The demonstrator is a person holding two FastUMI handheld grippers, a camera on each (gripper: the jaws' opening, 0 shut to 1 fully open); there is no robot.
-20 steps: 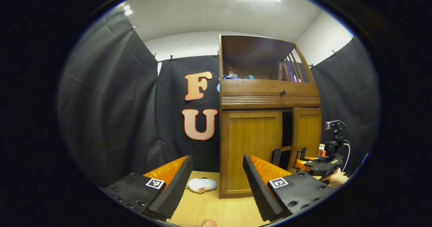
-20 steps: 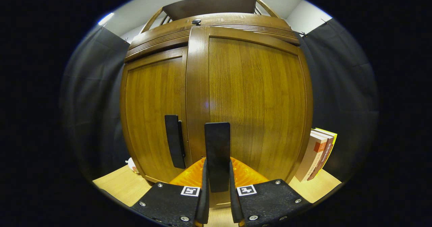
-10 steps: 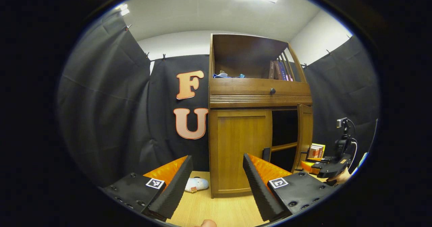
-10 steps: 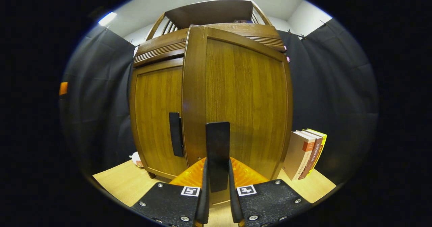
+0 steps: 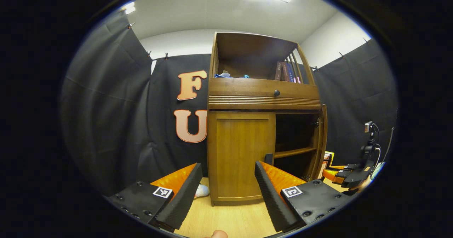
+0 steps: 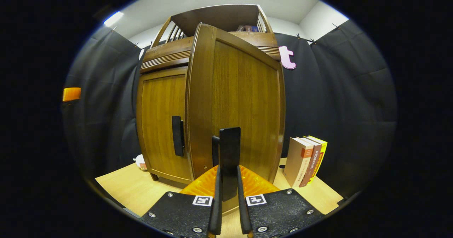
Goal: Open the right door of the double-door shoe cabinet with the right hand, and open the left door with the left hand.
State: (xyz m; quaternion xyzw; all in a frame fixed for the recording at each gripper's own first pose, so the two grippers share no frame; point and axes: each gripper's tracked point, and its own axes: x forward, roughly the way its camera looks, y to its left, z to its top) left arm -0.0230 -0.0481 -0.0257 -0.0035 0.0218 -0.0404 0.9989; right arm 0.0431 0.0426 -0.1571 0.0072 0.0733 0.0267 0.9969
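While the right gripper [image 6: 229, 195] clamps the right door's handle [image 6: 229, 160] between both fingers, the right door [image 6: 244, 107] of the shoe cabinet [image 5: 263, 100] stands swung well out, edge-on in the left gripper view [image 5: 322, 139], with the dark interior and a shelf [image 5: 295, 152] exposed. Step one looks essentially done; the door is wide enough.

Left door [image 5: 240, 156] is shut flush. Its handle [image 6: 177, 135] sits at the inner edge, a vertical bar, seen partly behind the left gripper's finger in the left gripper view [image 5: 269, 159].

Left gripper [image 5: 226, 192] has its jaws spread wide, nothing between them, hanging off the cabinet front above the tabletop [image 5: 230, 220], aimed roughly at the left door.

Next, as I read it:
- right side lets go of the handle and backs off, or just holds the door parked
- left gripper goes forward and slightly right, fingers straddling the vertical bar, then closes
- pull along an arc about the left-edge hinge, not straight back

Risk: a grip too shallow on the bar slipping off mid-swing.

Books [image 6: 306, 160] stand right of the cabinet, out of the way.
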